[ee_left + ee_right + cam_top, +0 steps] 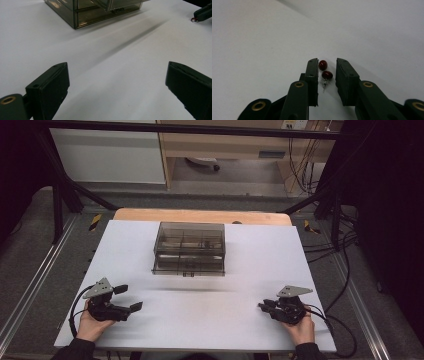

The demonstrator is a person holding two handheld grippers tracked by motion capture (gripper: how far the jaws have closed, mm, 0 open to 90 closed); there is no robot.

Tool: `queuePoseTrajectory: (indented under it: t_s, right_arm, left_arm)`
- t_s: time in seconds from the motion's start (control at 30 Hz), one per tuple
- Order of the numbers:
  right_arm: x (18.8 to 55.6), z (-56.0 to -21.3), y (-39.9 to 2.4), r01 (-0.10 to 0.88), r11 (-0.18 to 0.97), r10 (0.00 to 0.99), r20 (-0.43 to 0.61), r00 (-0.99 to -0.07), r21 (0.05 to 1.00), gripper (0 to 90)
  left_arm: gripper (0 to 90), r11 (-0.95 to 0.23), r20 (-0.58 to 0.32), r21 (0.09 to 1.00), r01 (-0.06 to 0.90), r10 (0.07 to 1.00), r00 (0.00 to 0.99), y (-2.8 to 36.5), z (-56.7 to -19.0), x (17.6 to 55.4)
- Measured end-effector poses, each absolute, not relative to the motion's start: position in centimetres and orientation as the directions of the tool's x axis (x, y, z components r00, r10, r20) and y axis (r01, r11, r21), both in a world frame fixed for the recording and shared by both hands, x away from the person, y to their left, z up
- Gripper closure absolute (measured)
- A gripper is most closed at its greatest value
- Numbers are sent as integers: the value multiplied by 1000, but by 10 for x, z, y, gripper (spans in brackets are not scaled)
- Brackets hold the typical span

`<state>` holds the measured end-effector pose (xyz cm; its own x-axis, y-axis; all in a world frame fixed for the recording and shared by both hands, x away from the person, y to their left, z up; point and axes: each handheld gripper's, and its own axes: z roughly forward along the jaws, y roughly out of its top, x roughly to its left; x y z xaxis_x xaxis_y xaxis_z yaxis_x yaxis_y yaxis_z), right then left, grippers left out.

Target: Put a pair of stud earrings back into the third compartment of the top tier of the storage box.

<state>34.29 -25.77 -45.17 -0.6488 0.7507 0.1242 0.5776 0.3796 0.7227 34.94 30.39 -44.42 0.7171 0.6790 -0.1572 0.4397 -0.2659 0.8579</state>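
From the high view, we rest both grippers at the near edge of the white table (150, 245), well short of the smoky drawer box (189, 249) at the far middle, so stowing is still ahead of us. In the left gripper view, our left gripper (117, 82) is spread wide over bare table. In the right gripper view, our right gripper (326, 71) has narrowed around two red stud earrings (325, 70), with a sliver of daylight on either side, so we judge the pickup begun but unfinished.

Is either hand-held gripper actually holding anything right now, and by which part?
Left hand-held gripper: open, empty. Right hand-held gripper: two small dark-red bead earrings lie between its jaws, gaps visible, so apparently not gripped yet.
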Motion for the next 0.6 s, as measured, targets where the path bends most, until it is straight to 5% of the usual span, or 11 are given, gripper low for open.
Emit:
queuePoseTrajectory:
  t_s: [0.6]
  right_arm:
    - [343,-453,-257,591,386,752,129,-646,708,787]
  left_arm:
    - [54,-266,-156,858,439,680,716,304,-444,349]
